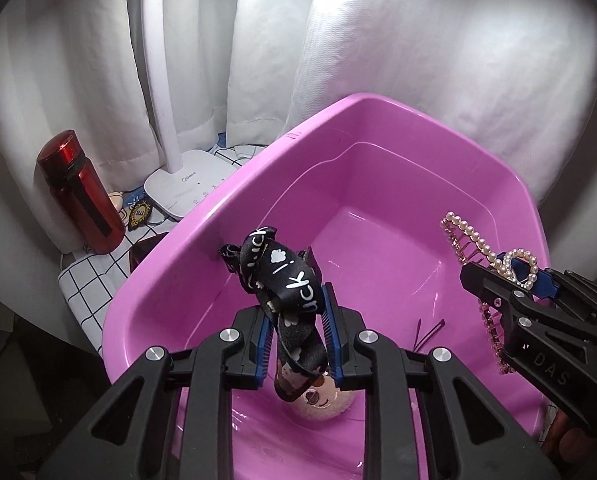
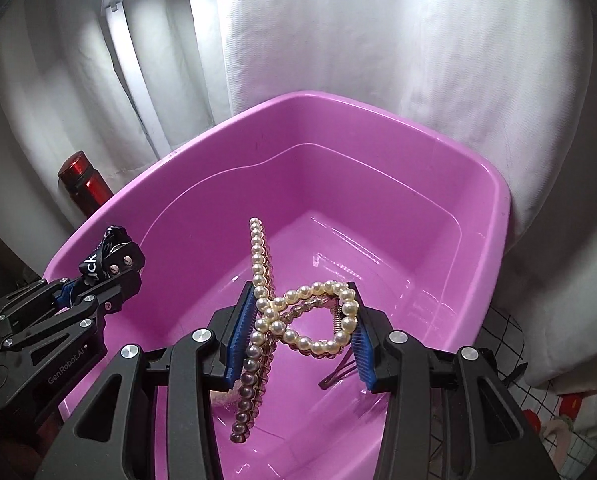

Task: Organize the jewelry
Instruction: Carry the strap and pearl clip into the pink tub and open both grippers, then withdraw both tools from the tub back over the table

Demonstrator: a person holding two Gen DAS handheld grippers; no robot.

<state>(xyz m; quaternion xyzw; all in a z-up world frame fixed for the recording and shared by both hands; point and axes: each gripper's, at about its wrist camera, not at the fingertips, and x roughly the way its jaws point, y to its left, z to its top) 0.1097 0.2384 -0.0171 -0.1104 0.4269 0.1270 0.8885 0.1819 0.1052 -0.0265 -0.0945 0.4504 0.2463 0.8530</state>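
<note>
Over the pink tub point(image 1: 378, 208), both grippers held accessories clamped between their blue pads.

Left gripper point(image 1: 298, 328) pinched a black printed strap point(image 1: 286, 276) whose lower end hung toward a round plush face point(image 1: 322, 398) on the tub floor. Right gripper point(image 2: 302, 332) clasped a pearl hair claw point(image 2: 298, 316) above the basin, near a dark hairpin point(image 2: 338, 374) lying on the bottom. Beside the tub stood a red bottle point(image 1: 78, 192) and a white lamp base point(image 1: 190, 184).

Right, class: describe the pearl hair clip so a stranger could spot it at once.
Find the pink tub. Above its right side, the right hand-held gripper holds the pearl hair clip. Unlike the black printed strap nearby, it is a looped line of cream pearls.
</note>
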